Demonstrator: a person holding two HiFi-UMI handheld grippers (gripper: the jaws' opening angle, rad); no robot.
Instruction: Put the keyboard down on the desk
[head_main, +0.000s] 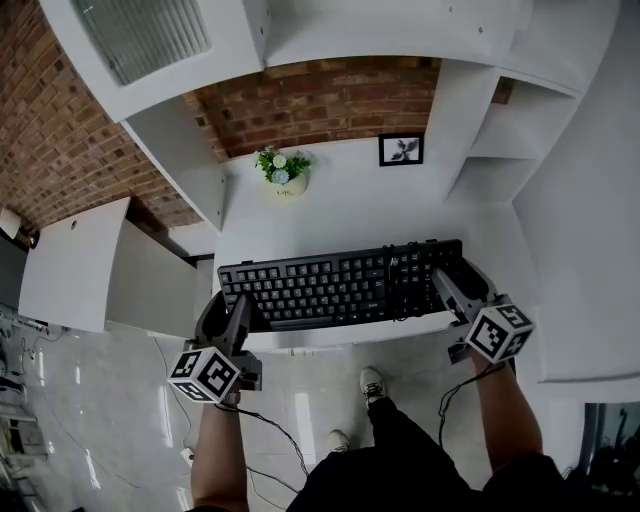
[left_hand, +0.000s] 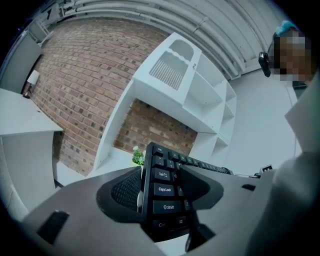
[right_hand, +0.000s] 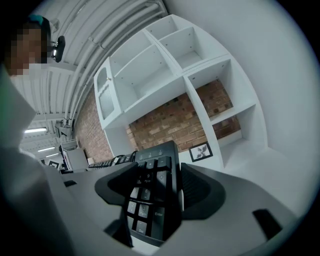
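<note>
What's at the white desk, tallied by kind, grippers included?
Black full-size keyboard: 1
Green potted plant in a white pot: 1
Black-framed picture: 1
Two-jaw grippers: 2, left gripper and right gripper, each clamped on one end of the keyboard
Total: 5

We reach forward with both arms, left forearm (head_main: 218, 450) and right forearm (head_main: 508, 425) bare and roughly parallel. Our left gripper (head_main: 228, 318) has its jaws closed on the left end of the keyboard (head_main: 340, 282). Our right gripper (head_main: 462, 288) clamps the right end likewise.
</note>
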